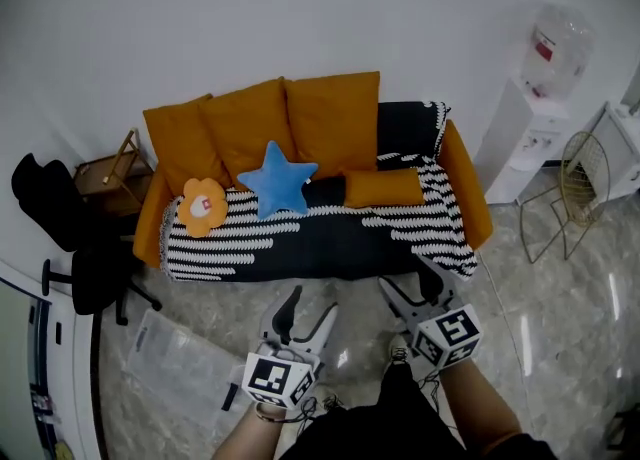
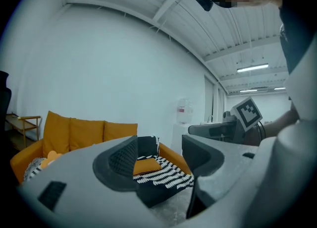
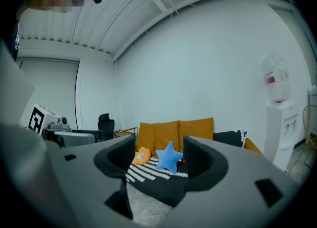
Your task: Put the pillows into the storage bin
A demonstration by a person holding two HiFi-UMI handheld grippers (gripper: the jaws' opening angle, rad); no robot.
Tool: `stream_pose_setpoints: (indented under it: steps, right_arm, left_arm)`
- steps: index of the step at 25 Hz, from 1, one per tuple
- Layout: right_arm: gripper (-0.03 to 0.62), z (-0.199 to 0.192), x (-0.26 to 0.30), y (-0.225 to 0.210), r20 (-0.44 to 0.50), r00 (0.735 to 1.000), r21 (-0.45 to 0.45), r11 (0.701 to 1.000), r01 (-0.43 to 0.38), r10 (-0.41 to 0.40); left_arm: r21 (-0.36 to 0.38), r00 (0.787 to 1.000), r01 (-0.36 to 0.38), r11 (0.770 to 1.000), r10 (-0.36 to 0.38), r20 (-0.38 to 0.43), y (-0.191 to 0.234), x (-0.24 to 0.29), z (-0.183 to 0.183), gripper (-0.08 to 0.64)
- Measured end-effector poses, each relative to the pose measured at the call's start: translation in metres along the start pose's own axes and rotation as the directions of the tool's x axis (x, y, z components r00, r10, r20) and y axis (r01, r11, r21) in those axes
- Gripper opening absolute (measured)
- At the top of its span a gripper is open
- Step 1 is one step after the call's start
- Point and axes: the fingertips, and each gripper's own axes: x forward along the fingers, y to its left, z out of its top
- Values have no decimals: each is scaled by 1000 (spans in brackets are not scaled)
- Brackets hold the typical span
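Note:
On the sofa (image 1: pixel 465 183) lie a blue star pillow (image 1: pixel 277 179), an orange flower pillow (image 1: pixel 203 206) and a small orange rectangular pillow (image 1: pixel 384 188). A clear plastic storage bin (image 1: pixel 182 353) sits on the floor at the lower left. Both grippers hang over the floor in front of the sofa, well short of the pillows. My left gripper (image 1: pixel 308 306) (image 2: pixel 158 155) is open and empty. My right gripper (image 1: pixel 408 280) (image 3: pixel 159 153) is open and empty too; far beyond its jaws show the star pillow (image 3: pixel 169 156) and the flower pillow (image 3: pixel 141 155).
Three large orange back cushions (image 1: pixel 270 123) and a black-and-white striped throw (image 1: pixel 330 228) cover the sofa. A water dispenser (image 1: pixel 530 128) and a wire chair (image 1: pixel 580 193) stand at the right. A black office chair (image 1: pixel 90 273) and a wooden side table (image 1: pixel 115 173) stand at the left.

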Motion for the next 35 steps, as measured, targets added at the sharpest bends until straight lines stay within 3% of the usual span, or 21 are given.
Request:
stream_pose_setpoints:
  steps: [8, 14, 27, 35]
  right_arm:
    - [299, 9, 26, -104, -25, 998, 21, 998, -53, 53]
    - [305, 25, 42, -152, -40, 993, -17, 994, -111, 111]
    - [316, 29, 70, -209, -60, 988, -41, 988, -146, 143]
    - [326, 29, 106, -221, -78, 991, -55, 992, -111, 106]
  left_arm:
    - [-19, 999, -40, 999, 39, -6, -22, 103, 3, 268]
    - [-19, 998, -67, 998, 68, 6, -34, 159, 18, 268]
    - [-18, 996, -85, 996, 85, -2, -33, 225, 26, 268]
    - [-21, 999, -34, 999, 34, -10, -1, 253, 27, 268]
